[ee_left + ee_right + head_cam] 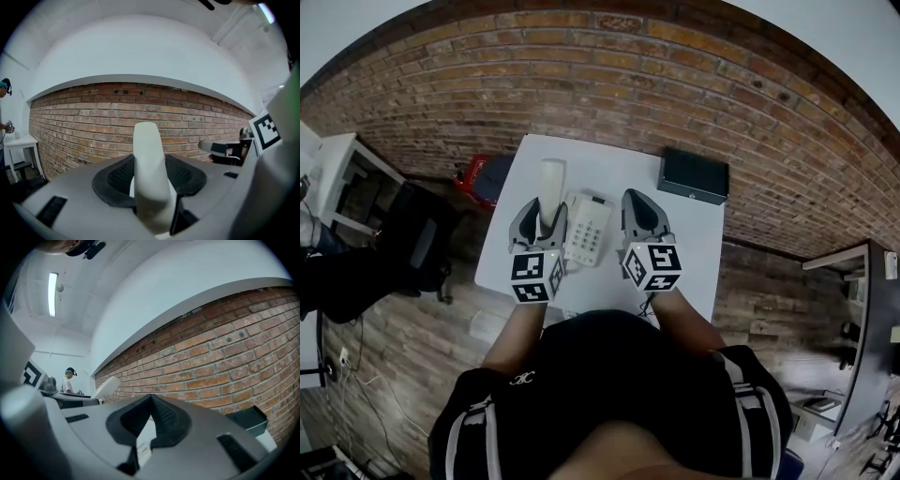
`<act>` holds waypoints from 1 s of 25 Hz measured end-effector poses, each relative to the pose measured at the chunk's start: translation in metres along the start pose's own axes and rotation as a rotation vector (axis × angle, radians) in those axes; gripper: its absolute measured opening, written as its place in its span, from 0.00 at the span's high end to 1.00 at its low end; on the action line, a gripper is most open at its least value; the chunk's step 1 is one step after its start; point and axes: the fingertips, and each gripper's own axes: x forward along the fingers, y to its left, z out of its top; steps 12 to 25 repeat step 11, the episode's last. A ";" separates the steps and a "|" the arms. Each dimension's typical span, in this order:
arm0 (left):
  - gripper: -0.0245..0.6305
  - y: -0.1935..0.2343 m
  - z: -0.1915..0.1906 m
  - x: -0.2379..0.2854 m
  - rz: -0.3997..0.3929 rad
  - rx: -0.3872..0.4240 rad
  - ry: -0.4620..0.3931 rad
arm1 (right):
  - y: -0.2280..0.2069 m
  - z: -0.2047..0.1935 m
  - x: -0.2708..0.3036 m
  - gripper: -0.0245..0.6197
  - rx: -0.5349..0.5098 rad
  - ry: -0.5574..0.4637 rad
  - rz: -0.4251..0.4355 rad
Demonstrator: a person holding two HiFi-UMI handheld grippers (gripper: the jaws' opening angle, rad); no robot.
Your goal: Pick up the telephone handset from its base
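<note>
The off-white telephone handset (pixel 551 186) points away from me, lifted off the base, with my left gripper (pixel 543 212) shut around its lower part. In the left gripper view the handset (pixel 149 159) stands up between the dark pads, which press on both of its sides. The white telephone base (pixel 588 230) with its keypad lies on the white table (pixel 609 155) between the two grippers. My right gripper (pixel 640 204) hovers just right of the base, its pads meeting with nothing between them. In the right gripper view the gripper (pixel 151 414) looks toward the brick wall, and the handset (pixel 106 386) shows at the left.
A black box (pixel 694 175) sits at the table's far right corner, also in the right gripper view (pixel 247 420). A brick wall runs behind the table. On the floor to the left are a red item (pixel 472 172) and a black chair (pixel 417 246). A person (pixel 69 379) stands far off.
</note>
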 end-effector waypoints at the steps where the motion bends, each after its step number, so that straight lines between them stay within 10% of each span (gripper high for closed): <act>1: 0.65 0.000 -0.001 0.000 0.000 -0.002 0.003 | 0.000 0.000 0.000 0.97 -0.001 0.002 0.001; 25: 0.65 0.003 -0.009 -0.004 -0.002 -0.029 0.023 | 0.009 -0.002 -0.002 0.97 -0.002 0.009 0.012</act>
